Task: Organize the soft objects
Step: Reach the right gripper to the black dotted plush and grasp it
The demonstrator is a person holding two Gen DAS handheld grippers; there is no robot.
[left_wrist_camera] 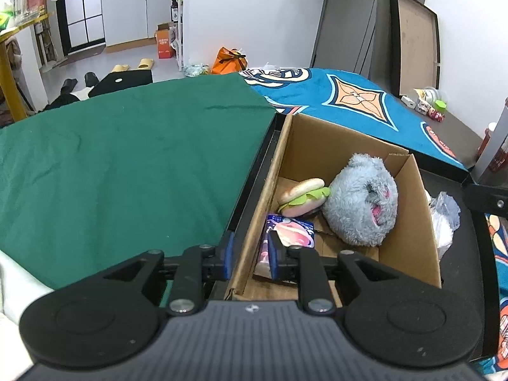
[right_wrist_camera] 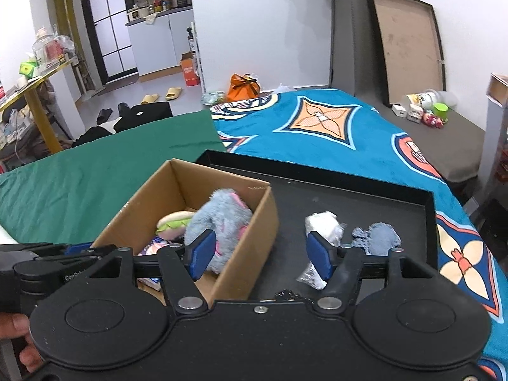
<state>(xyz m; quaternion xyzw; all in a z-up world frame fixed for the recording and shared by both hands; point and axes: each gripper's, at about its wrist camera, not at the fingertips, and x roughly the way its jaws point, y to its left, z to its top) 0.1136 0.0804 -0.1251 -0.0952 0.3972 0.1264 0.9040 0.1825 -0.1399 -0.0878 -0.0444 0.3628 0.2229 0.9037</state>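
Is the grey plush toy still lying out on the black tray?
No, the grey plush toy sits inside the cardboard box, beside the plush burger; only a white bundle and a grey cloth lie on the tray.

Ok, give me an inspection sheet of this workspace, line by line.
Surface: black tray on green cloth and blue patterned blanket.
Job's things: cardboard box holds grey plush, burger toy, tissue pack.
Clutter: white wad and grey rag lie loose on the tray.
Grippers: left tongs straddle the box's wall, open; right tongs open, holding nothing.
Cables: nothing seen.
Surroundings: slippers, orange bag on the floor.
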